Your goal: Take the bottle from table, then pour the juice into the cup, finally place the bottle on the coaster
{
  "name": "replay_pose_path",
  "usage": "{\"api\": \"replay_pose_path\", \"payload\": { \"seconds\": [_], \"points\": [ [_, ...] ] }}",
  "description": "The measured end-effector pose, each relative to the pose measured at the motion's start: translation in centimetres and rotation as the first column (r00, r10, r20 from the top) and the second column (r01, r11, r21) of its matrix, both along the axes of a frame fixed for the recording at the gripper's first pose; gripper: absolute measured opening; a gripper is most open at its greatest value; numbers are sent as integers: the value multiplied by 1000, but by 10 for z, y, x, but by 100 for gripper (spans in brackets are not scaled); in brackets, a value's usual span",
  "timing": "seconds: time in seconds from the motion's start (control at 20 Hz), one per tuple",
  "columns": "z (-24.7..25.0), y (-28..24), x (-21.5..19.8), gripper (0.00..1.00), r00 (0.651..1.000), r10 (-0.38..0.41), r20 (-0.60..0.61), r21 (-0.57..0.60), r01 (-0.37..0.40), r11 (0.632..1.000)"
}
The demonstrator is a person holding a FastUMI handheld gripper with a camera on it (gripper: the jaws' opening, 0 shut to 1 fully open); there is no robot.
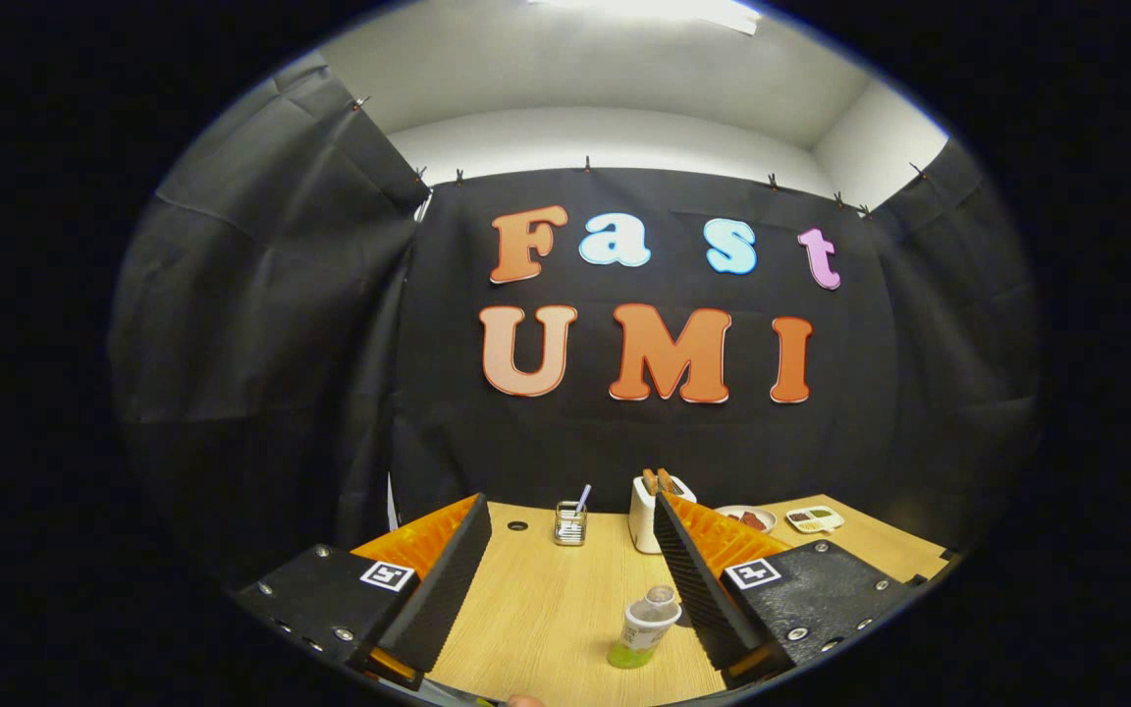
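Bottle point(646, 628) first: it is small, with a clear cap, a white label and green juice at the bottom, and it stands on the wooden table point(546, 609) between the two fingers of the gripper point(570, 579), much closer to the right finger. It looks like it almost touches that finger, but I cannot tell if it does. The fingers are wide apart and hold nothing. A bit of a fingertip point(524, 701) peeks in at the very near edge. Farther along the table, past the fingers, sits a little glass holder point(570, 524) with a stick or straw in it. Next to it is a white toaster point(646, 513) with toast poking out. Behind the right finger there is a small plate point(746, 516) and a tray of snacks point(814, 518). I see no cup and no coaster from here. I think the grab comes next, and it could go badly. The bottle is off to one side, so if the fingers close now, the right one may bump it first and knock it over. The bottle is light and mostly empty, so it tips easily.
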State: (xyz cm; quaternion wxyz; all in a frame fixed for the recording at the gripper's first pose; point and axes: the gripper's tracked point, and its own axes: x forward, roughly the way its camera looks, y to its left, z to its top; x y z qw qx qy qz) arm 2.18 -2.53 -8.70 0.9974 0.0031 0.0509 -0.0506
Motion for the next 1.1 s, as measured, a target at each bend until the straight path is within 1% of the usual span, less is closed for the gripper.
{"api": "replay_pose_path", "payload": {
  "seconds": [0.15,0.25,0.4,0.55,0.8,0.95,1.1],
  "points": [
    [-27,-17,-3,99,998,-33,-44,55,35,998],
    [-49,-30,-2,99,995,-59,-83,71,65,995],
    [-84,-43,-1,99,984,-83,-156,56,92,994],
    [-119,-50,3,99,971,-85,-224,48,98,994],
    [-170,-64,10,99,938,-92,-334,70,123,990],
    [-201,-74,16,99,907,-109,-406,59,145,988],
    [-222,-73,24,99,888,-94,-450,61,136,989]
  ]
}}
